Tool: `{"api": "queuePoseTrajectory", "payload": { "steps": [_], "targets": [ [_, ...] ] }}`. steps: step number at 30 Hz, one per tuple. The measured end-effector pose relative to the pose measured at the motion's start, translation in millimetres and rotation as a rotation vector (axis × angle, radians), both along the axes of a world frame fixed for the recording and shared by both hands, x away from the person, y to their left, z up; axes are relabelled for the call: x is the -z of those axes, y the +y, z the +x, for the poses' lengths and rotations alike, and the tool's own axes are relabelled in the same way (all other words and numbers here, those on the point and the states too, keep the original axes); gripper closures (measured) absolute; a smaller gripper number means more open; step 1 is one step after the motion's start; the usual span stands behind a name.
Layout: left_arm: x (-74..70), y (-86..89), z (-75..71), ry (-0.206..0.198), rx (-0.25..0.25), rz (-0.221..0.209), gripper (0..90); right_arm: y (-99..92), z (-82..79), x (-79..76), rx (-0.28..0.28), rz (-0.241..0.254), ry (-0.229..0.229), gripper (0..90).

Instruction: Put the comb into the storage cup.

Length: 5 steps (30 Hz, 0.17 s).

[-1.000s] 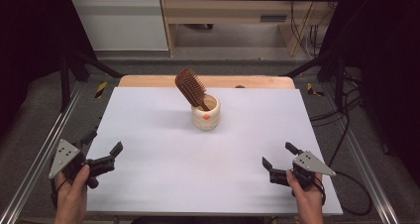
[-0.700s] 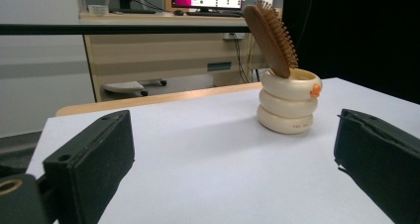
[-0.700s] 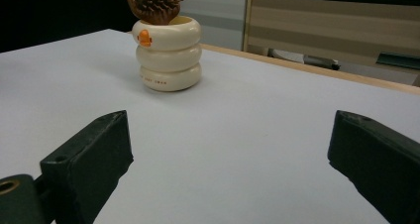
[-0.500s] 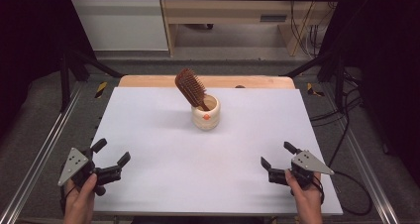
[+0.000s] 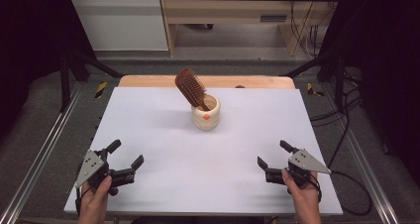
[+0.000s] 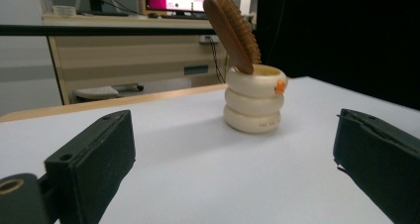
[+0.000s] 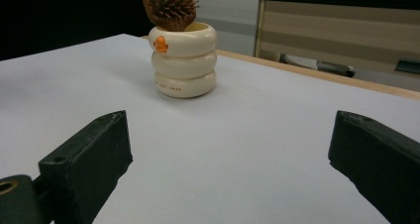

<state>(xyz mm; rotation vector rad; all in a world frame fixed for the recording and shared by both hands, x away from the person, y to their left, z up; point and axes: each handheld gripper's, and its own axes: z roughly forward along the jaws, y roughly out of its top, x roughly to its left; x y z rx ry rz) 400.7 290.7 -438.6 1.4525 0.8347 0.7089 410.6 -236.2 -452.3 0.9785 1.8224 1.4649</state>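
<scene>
Jaws parted, the right gripper faces the cup's orange mark.

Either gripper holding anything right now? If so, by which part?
Nothing held. Left gripper and right gripper are both open; hairbrush stands in the cup.

The handle of the hairbrush is hidden inside the cup. In the right gripper view, the brush head is cut off by the top edge above the cup. The small print low on the cup is too small to be read.
</scene>
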Motion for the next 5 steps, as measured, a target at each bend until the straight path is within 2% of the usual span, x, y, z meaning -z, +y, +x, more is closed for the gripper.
{"api": "queuePoseTrajectory", "payload": {
  "steps": [1, 3, 5],
  "targets": [
    [-0.1, 0.1, 1.0, 0.0, 0.0, -0.01, 2.9, 1.1, 0.8, 0.2, 0.002, -0.002, 0.006, 3.3],
    [0.8, 1.5, 1.8, -0.002, -0.008, 0.013, 2.9, 2.5, 2.6, 0.6, 0.004, 0.0, 0.027, 3.5],
    [2.0, 3.4, 2.6, 0.008, -0.018, 0.013, 2.8, 3.2, 4.4, 0.6, 0.018, -0.001, 0.042, 3.7]
  ]
}}
